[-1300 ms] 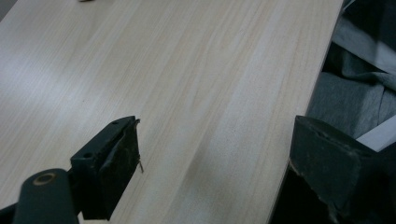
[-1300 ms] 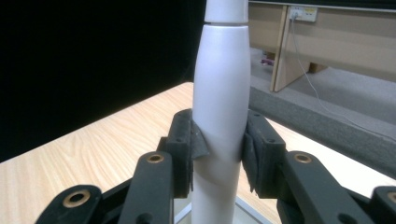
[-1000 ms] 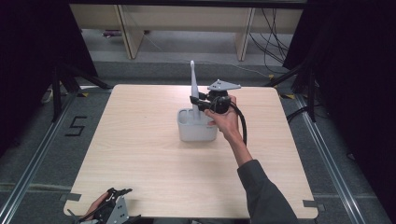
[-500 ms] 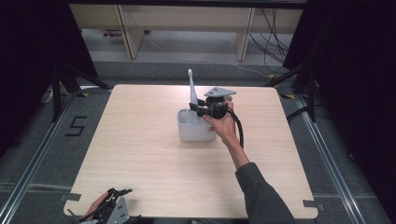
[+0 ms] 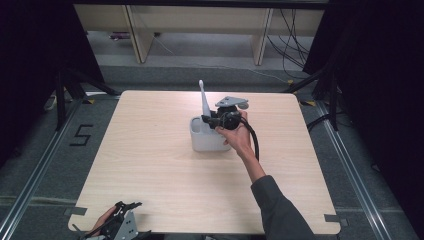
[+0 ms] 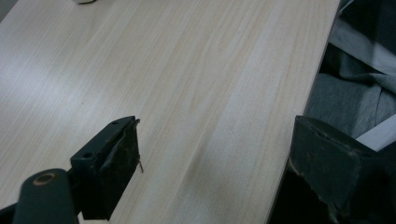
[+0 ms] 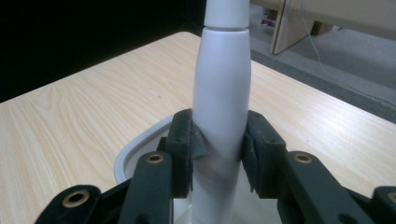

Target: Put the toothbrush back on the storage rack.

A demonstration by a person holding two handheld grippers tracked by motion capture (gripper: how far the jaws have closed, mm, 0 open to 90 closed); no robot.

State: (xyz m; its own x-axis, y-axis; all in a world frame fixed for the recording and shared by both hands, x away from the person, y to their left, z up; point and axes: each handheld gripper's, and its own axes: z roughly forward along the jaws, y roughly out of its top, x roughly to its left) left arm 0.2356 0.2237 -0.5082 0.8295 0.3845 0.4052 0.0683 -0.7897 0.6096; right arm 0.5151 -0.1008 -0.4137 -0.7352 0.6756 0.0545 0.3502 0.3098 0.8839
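Clamped between the two black jaws of the right gripper (image 7: 219, 154) is a slim white plastic handle (image 7: 221, 93), most likely an electric toothbrush, which stands nearly upright with its lower end inside a white rounded plastic holder cup (image 7: 140, 149). In the high view the same right gripper (image 5: 209, 121) is seen at the cup's upper rim, held by the person's right hand (image 5: 237, 136), whose grey sleeve (image 5: 277, 210) enters from the near edge of the tabletop. The white handle (image 5: 203, 102) rises above the holder cup (image 5: 207, 137) with its narrow tip tilted slightly toward the far edge. The cup is placed on the pale wooden tabletop (image 5: 150, 165), roughly midway between the left and right edges and somewhat nearer the far edge than the near one. A black cable (image 5: 254, 142) is seen trailing from the gripper along the forearm.

The left gripper (image 5: 120, 220) is held low at the near left corner of the tabletop, well apart from the cup. In the left gripper view its jaws are spread wide over bare wood (image 6: 187, 84), with nothing between them; one jaw is seen above the tabletop and the other beyond the table's edge, over grey fabric (image 6: 345, 98).
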